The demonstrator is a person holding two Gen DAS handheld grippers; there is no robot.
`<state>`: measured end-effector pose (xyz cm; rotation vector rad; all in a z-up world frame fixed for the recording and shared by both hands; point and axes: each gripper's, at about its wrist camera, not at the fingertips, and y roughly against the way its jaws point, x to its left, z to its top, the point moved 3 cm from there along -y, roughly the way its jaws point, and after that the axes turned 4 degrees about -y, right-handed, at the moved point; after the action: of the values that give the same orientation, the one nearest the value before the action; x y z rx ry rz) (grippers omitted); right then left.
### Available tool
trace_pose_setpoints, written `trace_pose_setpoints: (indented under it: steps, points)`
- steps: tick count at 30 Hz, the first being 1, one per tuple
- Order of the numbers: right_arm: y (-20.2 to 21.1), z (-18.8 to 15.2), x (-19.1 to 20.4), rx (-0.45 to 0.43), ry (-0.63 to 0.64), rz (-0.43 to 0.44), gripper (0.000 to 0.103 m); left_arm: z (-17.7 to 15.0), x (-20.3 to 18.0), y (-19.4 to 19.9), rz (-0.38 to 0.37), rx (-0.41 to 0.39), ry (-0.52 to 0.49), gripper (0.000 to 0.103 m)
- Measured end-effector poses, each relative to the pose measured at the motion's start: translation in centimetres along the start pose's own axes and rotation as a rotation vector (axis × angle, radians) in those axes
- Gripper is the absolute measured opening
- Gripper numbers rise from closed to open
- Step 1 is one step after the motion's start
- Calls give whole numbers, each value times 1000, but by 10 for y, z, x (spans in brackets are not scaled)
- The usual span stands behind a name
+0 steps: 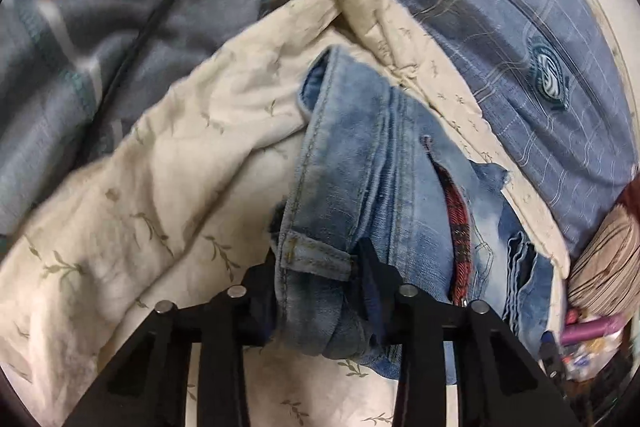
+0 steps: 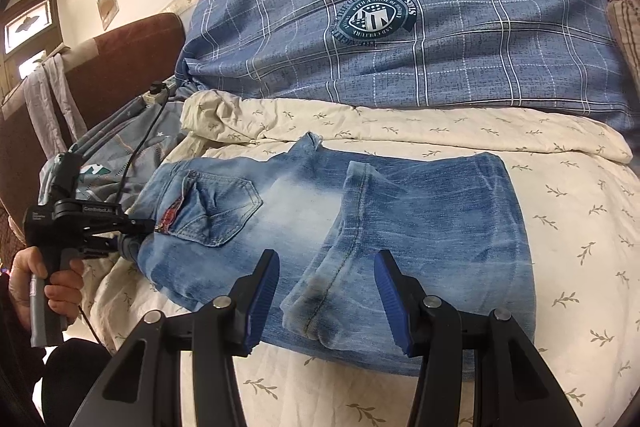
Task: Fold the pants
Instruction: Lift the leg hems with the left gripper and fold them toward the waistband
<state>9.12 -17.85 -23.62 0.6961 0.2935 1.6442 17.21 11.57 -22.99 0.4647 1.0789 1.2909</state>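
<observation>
Faded denim jeans (image 2: 340,227) lie part-folded on the cream leaf-print quilt (image 2: 560,211), waistband at 9 o'clock, hems at 6. Left gripper (image 1: 320,267) is clamped on the bunched waistband. Right gripper (image 2: 326,291) hangs with jaws apart, straddling the hem, not pinching. Risks: thick bunch slips from the left pads on lifting; quilt gets pinched too; unheld hem end drags and skews the fold.
</observation>
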Motion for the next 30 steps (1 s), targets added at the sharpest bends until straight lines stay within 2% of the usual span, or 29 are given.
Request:
trace_pose_setpoints:
  steps: [4,11,18,23,25,27,30]
  points:
    - [1,2,-9,-4,-29,-27,53,3,-22,28,28,-90,-114,25]
    - [9,8,-35,-20,-105,-78,53,6,-92,69,-16,-196,-307,23]
    - [38,20,-76,-96,-213,-122,53,-17,-191,75,-36,-212,-562,23]
    - [66,25,-120,-160,-345,-168,53,-63,-276,40,-77,-150,-780,22]
    - [78,26,-136,-186,-383,-186,53,-92,-308,12,-121,-82,-852,20]
    - [90,26,-155,-215,-437,-206,53,-117,-327,-16,-169,19,-878,17]
    - [102,22,-184,-234,-555,-208,53,-146,-335,-28,-249,122,-909,17]
